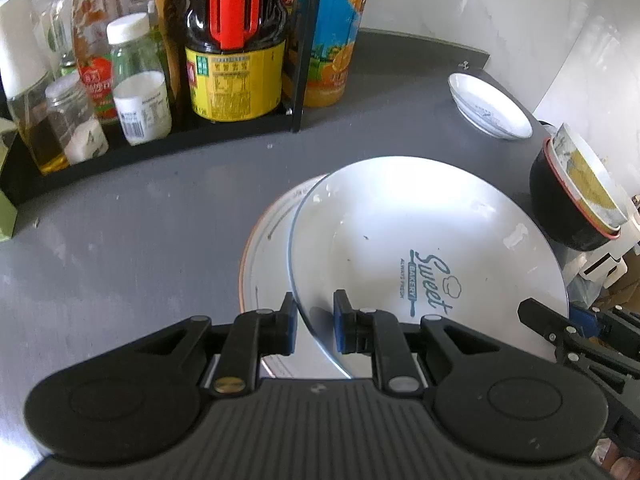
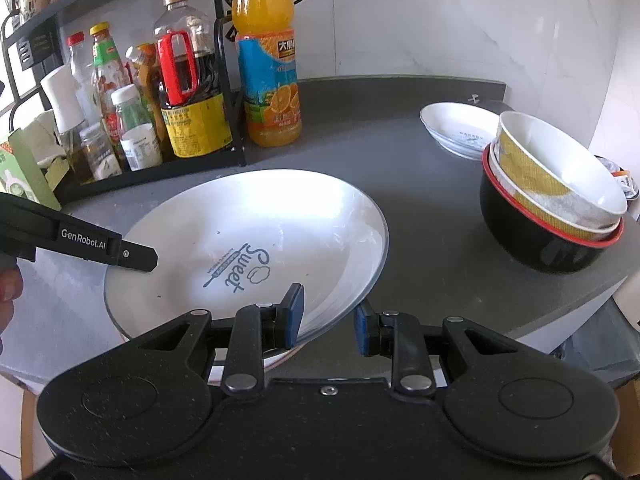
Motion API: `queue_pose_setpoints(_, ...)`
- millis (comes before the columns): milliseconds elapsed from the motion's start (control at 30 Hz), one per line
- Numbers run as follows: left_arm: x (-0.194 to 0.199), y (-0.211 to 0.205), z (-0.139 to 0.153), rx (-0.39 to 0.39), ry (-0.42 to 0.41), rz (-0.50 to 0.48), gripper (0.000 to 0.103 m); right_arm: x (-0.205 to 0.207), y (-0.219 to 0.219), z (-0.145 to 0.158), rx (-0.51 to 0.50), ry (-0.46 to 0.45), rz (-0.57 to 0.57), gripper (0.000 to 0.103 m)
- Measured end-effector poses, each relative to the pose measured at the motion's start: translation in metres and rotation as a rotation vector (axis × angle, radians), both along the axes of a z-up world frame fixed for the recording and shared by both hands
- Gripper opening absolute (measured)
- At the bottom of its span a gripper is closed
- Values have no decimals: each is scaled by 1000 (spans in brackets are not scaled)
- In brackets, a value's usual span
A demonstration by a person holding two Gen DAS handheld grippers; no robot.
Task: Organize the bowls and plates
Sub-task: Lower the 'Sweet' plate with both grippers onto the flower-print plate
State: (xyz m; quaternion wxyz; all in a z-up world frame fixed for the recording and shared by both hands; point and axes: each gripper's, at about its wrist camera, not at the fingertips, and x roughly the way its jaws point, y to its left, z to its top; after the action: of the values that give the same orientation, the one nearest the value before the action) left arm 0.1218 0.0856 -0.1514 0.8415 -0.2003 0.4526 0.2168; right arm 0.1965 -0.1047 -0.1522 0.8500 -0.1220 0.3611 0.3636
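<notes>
A large white plate [image 1: 400, 240] printed "Sweet Bakery" lies off-centre and slightly tilted on a second, orange-rimmed plate [image 1: 262, 264] on the grey counter [image 1: 140, 220]. My left gripper [image 1: 316, 326] straddles the top plate's near-left rim, one blue pad over the inside and one outside, with space showing beside the rim. My right gripper [image 2: 330, 320] straddles the same white plate [image 2: 260, 232] at its near-right rim, its pads set wider apart. The orange-rimmed plate [image 2: 276, 356] only peeks out underneath. The left gripper's finger [image 2: 132, 256] reaches in over the plate's left edge.
A black rack [image 1: 200, 128] of sauce bottles and jars fills the back left, with an orange juice bottle [image 2: 268, 80] beside it. A small white dish [image 2: 460, 128] sits at the back right. Nested bowls in a black bowl [image 2: 548, 216] stand near the counter's right edge.
</notes>
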Motion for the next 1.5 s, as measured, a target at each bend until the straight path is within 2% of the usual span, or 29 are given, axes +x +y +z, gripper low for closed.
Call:
queue_pose_setpoints(433, -7, -1, -12, -18, 57, 20, 18, -8, 4, -4, -39, -5, 46, 26)
queue_pose_setpoints(800, 7, 0, -18, -11, 103, -16, 23, -8, 7, -2, -64, -7, 22, 21)
queue_pose_setpoints(1100, 21, -5, -22, 31, 169, -50, 30, -10, 6, -1, -68, -16, 4, 18)
queue_pose_setpoints(1167, 23, -8, -18, 82, 163, -60, 42, -12, 6, -2, -73, -24, 8, 17)
queue_pose_setpoints(1233, 24, -8, -12, 114, 141, -52, 48, -12, 6, -1, -71, -19, 4, 17)
queue_pose_setpoints(1333, 26, -6, -7, 114, 118, -52, 50, -11, 6, -3, -73, -20, 3, 17)
queue_pose_setpoints(1500, 25, 3, -13, 131, 142, -17, 50, -11, 9, -4, -87, -22, 4, 18)
